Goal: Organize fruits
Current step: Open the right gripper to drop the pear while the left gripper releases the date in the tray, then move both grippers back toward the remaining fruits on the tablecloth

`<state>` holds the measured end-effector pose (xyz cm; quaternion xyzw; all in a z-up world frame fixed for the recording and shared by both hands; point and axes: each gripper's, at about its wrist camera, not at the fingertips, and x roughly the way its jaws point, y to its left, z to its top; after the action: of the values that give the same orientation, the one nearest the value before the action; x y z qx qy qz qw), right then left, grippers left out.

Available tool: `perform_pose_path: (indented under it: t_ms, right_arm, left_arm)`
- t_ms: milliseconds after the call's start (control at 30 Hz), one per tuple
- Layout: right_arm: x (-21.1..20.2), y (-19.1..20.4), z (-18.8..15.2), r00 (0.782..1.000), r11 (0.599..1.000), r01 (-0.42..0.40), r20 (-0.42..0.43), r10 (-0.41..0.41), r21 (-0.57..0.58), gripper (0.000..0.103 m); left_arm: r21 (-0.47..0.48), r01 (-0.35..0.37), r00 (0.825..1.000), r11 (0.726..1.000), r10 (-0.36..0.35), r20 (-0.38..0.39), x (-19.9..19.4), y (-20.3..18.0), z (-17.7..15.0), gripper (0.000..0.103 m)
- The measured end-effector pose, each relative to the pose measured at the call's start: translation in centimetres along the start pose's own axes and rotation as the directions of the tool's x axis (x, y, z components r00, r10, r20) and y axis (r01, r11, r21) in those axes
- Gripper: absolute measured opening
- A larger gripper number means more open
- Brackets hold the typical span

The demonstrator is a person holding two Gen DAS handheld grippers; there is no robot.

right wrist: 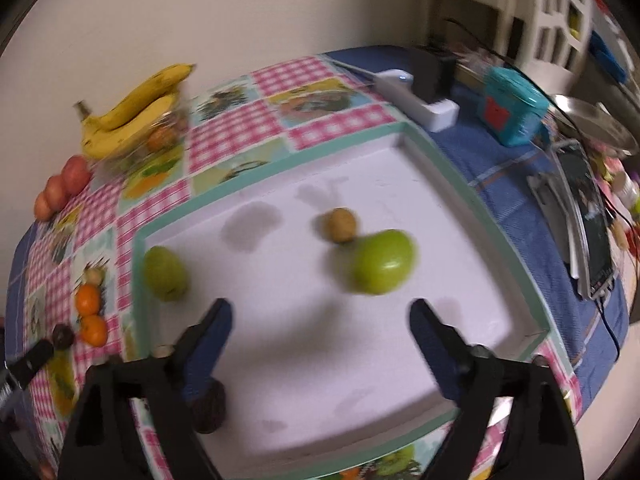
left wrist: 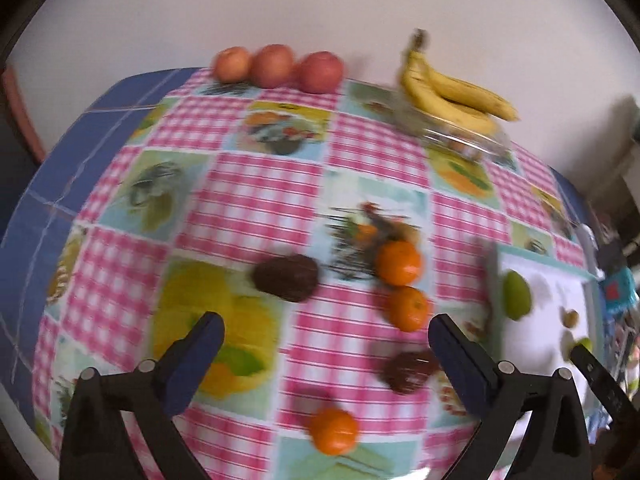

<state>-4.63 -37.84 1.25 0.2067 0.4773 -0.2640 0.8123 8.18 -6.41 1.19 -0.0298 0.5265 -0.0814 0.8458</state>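
Right wrist view: the right tongs (right wrist: 320,312) are hanging wide and empty over the white tray (right wrist: 436,160) — a green fruit (right wrist: 382,262) is lying inside it, just beyond the tips. The left tongs (left wrist: 326,334) are gaping equally wide, gripping nothing, above the desk (left wrist: 260,184) — three oranges (left wrist: 399,263) are sitting scattered there.

Both pictures are bright, with soft, even light and no strong glare. The round lens bends everything: the tabletop (left wrist: 256,200) bulges like a ball, and the picture corners go black. The left view is smeared by blur, so the oranges (left wrist: 399,263) and the checks on the cloth look fuzzy. In the right view the green fruit (right wrist: 382,262) is blurred too. Pale grey shadows lie on the white tray (right wrist: 400,360), soft at their edges.
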Motion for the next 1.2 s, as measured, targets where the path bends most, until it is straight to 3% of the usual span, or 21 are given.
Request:
perform_pose_path:
  t_ms: [200, 333, 567, 1000, 1200]
  right_arm:
    - [-0.2, 3.0, -0.8, 0.999, 0.997, -0.039, 0.006, 0.04, -0.073, 0.093]
    - [-0.6, 4.8, -1.3, 0.997, 0.991, -0.074, 0.021, 0.077, -0.112, 0.094]
    - [-1.3, 8.3, -2.1, 0.992, 0.979, -0.115, 0.025, 0.121, -0.17, 0.094]
    - [-1.3, 15.5, -4.3, 0.967, 0.923, -0.256, -0.08, 0.244, -0.288, 0.094]
    - [-0.9, 17.2, -5.0, 0.955, 0.895, -0.297, -0.108, 0.276, -0.333, 0.094]
  left_arm:
    - [-0.062, -0.106, 0.994, 0.992, 0.108, 0.019, -0.1, 3.9, 0.4, 0.103]
    - [-0.072, -0.139, 0.989, 0.988, 0.142, 0.041, -0.9, 5.4, 0.5, 0.103]
    - [-0.094, -0.127, 0.989, 0.987, 0.133, 0.058, -2.0, 7.5, 0.7, 0.103]
    - [-0.158, -0.073, 0.994, 0.985, 0.084, 0.067, -3.0, 10.3, 0.3, 0.103]
    - [-0.164, -0.091, 0.995, 0.982, 0.094, 0.012, -1.3, 10.6, 0.1, 0.103]
